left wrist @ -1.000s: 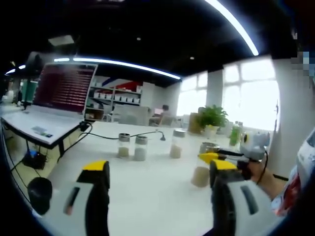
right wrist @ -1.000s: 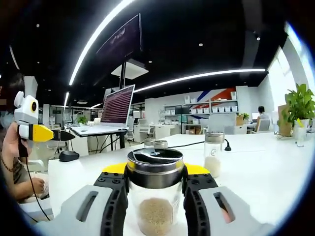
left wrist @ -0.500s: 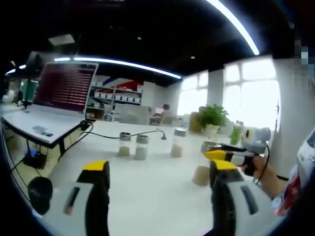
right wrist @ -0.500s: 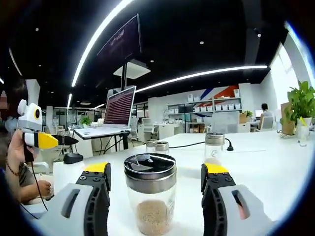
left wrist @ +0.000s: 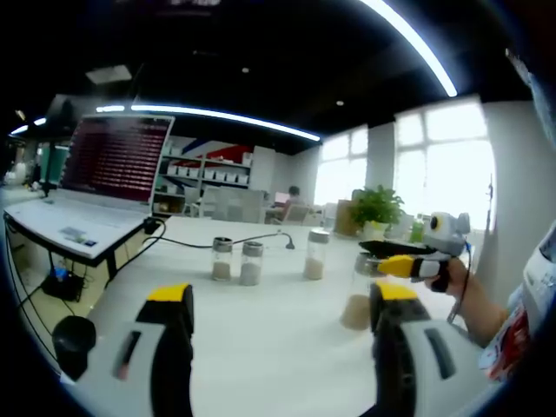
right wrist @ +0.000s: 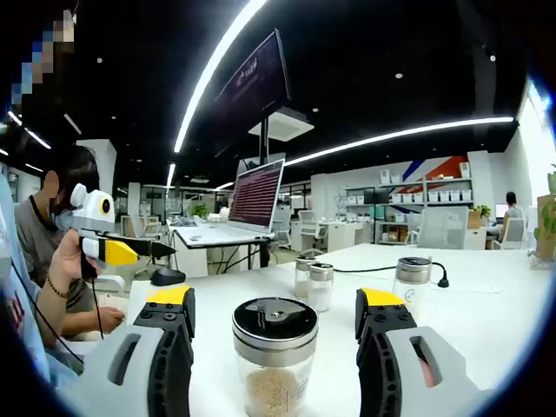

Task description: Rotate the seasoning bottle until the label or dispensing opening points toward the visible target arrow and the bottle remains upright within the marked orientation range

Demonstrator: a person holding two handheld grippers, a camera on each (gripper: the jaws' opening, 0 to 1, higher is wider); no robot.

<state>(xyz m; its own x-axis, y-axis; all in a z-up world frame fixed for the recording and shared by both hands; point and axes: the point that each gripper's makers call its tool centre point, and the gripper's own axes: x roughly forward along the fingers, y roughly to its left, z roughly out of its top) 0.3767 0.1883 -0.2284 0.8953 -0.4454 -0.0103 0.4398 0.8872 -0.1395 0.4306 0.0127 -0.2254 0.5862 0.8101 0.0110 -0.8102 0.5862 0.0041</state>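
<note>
In the right gripper view my right gripper (right wrist: 276, 317) is spread wide, its two yellow-tipped jaws standing apart on either side of the seasoning bottle (right wrist: 274, 356) without touching it. The bottle stands upright on the white table (right wrist: 486, 321) near its closest edge, with a shiny metal collar, a dark flat lid and pale grains filling the lower part of the glass. Farther across the table two small jars (right wrist: 313, 283) stand side by side, touching or nearly so, and a taller jar (right wrist: 411, 280) stands apart from them toward the right, beside a black cable (right wrist: 382, 270). My left gripper (right wrist: 148, 250) comes in from the left, held in my hand (right wrist: 71, 265) off the table's edge. Behind it an open laptop (right wrist: 248, 201) sits on another desk. In the left gripper view my left gripper (left wrist: 276, 300) is also released, jaws wide apart over bare tabletop. The seasoning bottle (left wrist: 356, 300) shows just past the right jaw, near the table's right edge, with my right gripper (left wrist: 395, 258) hovering at its lid. I cannot tell from here whether they touch. Beyond, a potted plant (left wrist: 375, 208) stands before the bright windows (left wrist: 443, 174).
</note>
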